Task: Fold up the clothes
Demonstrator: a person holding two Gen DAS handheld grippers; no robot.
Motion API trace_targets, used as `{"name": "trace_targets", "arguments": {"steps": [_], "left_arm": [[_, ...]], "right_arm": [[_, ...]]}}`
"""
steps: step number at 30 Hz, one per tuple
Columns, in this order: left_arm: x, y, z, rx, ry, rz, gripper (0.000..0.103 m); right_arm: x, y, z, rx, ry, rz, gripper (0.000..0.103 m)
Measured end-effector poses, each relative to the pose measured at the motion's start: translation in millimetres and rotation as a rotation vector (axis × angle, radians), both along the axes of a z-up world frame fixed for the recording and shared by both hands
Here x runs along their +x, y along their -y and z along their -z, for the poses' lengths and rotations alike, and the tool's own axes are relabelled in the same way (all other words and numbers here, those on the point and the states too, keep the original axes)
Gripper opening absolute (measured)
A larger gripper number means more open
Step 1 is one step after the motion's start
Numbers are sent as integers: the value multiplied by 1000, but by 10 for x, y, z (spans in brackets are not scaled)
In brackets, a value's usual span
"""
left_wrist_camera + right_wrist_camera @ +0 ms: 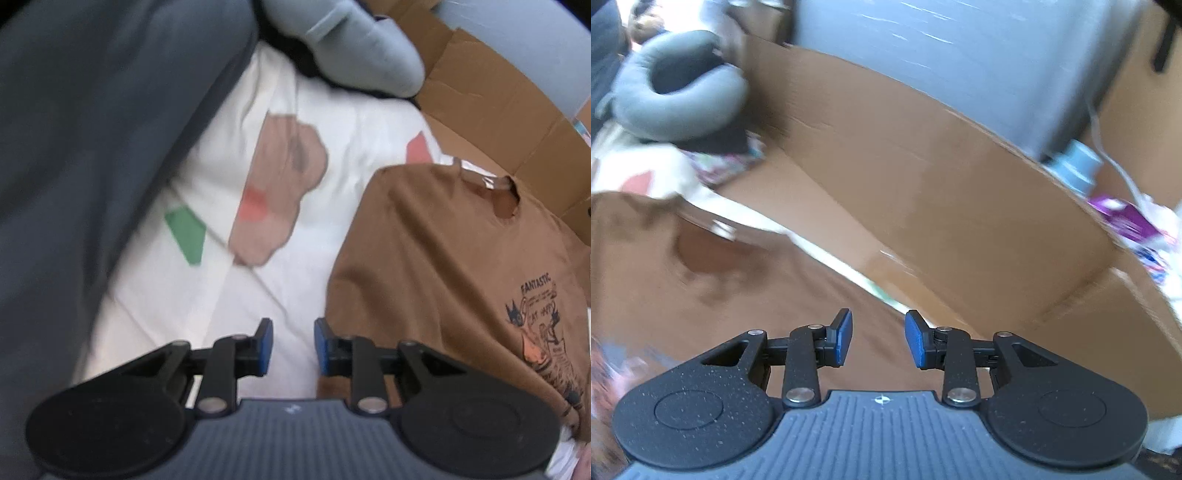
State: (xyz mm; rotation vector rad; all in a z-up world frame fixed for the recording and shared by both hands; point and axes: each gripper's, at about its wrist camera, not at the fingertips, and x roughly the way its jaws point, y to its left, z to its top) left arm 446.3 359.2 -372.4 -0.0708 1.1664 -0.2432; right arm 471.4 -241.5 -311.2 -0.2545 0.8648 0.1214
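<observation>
While the brown shirt (443,266) lies on the white sheet (332,122), the left gripper (293,347) and right gripper (878,338) hang released, nothing between their pads

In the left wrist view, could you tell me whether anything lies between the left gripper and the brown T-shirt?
Nothing visible does. The left gripper hangs open over the white bedsheet, and the brown T-shirt lies flat just to its right, its near edge uncovered.
</observation>
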Motion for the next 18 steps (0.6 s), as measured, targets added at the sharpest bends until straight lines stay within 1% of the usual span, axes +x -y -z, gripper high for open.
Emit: {"name": "trace_targets", "arguments": {"steps": [1, 2, 5, 7, 10, 13, 15, 17, 18], "left_arm": [[-16, -2, 32, 1, -2, -8, 20], [-29, 4, 56, 5, -1, -12, 20], [-59, 32, 122, 3, -5, -20, 20], [-88, 77, 148, -10, -8, -18, 22], [-125, 156, 178, -5, 1, -4, 22], [-155, 210, 204, -10, 0, -7, 22], [-174, 244, 204, -25, -2, -17, 25], [-194, 296, 211, -31, -1, -16, 35], [-204, 328, 225, -25, -1, -12, 37]], "right_arm": [[17, -118, 18, 17, 1, -18, 38], [33, -237, 36, 33, 2, -35, 38], [86, -573, 102, 80, -6, -101, 38], [123, -764, 146, 97, -16, -140, 38], [178, -1047, 211, 121, -30, -197, 38], [229, -1282, 279, 144, -52, -233, 38], [245, -1419, 307, 163, -62, -258, 38], [237, -1532, 309, 184, -70, -283, 39], [226, -1576, 318, 192, -69, -294, 39]]}}
